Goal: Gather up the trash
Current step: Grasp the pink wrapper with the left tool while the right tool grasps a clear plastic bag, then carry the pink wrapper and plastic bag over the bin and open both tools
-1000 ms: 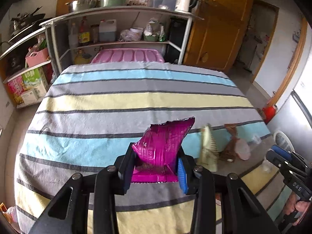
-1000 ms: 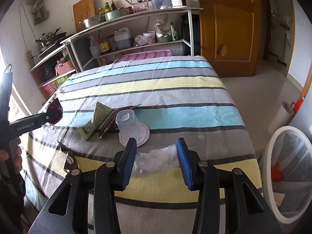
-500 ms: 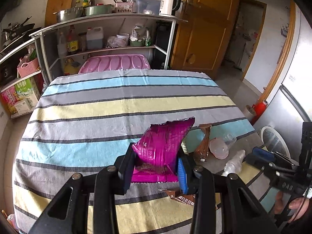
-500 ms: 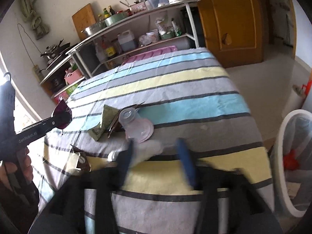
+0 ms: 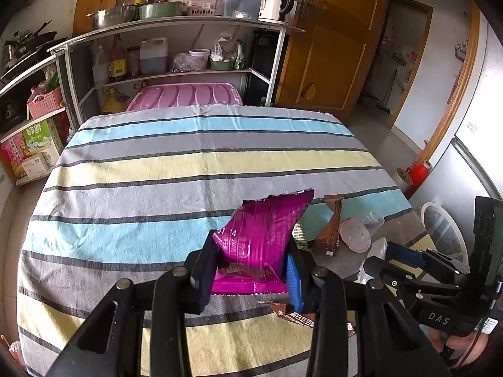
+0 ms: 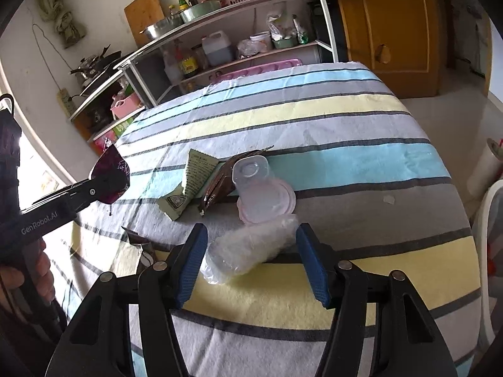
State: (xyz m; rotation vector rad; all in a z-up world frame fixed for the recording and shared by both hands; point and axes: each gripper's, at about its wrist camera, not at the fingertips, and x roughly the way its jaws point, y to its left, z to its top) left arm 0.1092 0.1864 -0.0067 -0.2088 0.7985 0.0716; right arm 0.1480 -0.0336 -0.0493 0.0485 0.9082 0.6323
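Note:
My left gripper (image 5: pixel 248 264) is shut on a magenta foil wrapper (image 5: pixel 261 229) and holds it above the striped tablecloth (image 5: pixel 188 169). From the right wrist view that wrapper (image 6: pixel 111 165) hangs at the far left. My right gripper (image 6: pixel 251 235) straddles a crumpled clear plastic bag (image 6: pixel 248 248) lying on the cloth. Its jaws are closing, and the pads stand apart from the bag. Just beyond lie a clear cup on a pink lid (image 6: pixel 257 185), a brown wrapper (image 6: pixel 220 185) and a green packet (image 6: pixel 191 182).
Another brown wrapper (image 6: pixel 141 242) lies near the table's front left. A white bin (image 6: pixel 490 220) stands on the floor off the table's right edge. Cluttered kitchen shelves (image 6: pixel 239 59) and a pink tub stand behind the table, with a wooden door (image 6: pixel 393 25) at the back right.
My right gripper's jaws have spread wider and come down around the clear plastic bag. The left gripper keeps its hold on the magenta wrapper.

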